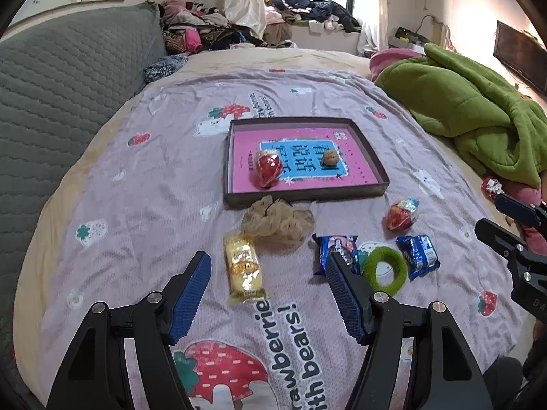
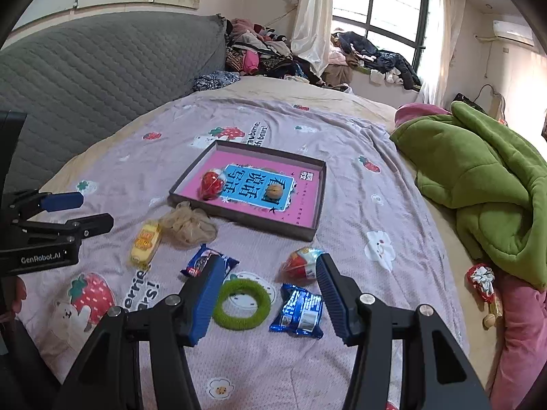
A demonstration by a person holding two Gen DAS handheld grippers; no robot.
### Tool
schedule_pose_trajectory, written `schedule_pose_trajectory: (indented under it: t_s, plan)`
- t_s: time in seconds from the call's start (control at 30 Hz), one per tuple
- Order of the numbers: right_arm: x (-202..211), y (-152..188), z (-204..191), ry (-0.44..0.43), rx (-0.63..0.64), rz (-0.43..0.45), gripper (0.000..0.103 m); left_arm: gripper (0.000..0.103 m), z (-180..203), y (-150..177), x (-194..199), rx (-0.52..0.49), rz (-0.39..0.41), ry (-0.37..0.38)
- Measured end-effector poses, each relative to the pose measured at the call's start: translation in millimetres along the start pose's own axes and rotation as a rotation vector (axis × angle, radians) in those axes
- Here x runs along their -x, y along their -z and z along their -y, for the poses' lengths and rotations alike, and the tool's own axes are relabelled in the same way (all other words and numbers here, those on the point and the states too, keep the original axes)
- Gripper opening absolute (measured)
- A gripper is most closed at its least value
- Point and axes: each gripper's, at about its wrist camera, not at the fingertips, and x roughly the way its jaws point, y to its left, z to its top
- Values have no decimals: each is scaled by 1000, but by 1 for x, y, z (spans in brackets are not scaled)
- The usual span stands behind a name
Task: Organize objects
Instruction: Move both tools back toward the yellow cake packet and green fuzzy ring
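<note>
On the bed sheet (image 1: pixel 154 177), the shallow box (image 1: pixel 371 162) holds a red wrapped snack (image 1: pixel 268 167) and a walnut (image 1: pixel 330 158). Near the sheet's front edge lie a yellow cake pack (image 1: pixel 244 268), a green ring (image 2: pixel 242 304) and two blue packets (image 2: pixel 301 311). The left gripper (image 1: pixel 268 275) and the right gripper (image 2: pixel 270 276) are both wide open, holding nothing.

item count, bed + tray

1 tray (image 1: pixel 369 152), 2 red wrapped snacks (image 1: pixel 269 168) (image 1: pixel 402 214), 1 walnut (image 1: pixel 330 158), 2 blue packets (image 1: pixel 338 251) (image 1: pixel 417 255), 1 yellow packet (image 1: pixel 243 268), 1 green ring (image 1: pixel 385 268), 1 beige scrunchie (image 1: pixel 277 222).
</note>
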Motion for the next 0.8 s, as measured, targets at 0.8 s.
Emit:
schedule_pose_trajectory:
  t_s: [0.8]
  plan:
    - [-26,41,-34,-58,8,-68,56,71,-14,42,-24,33,-68,7]
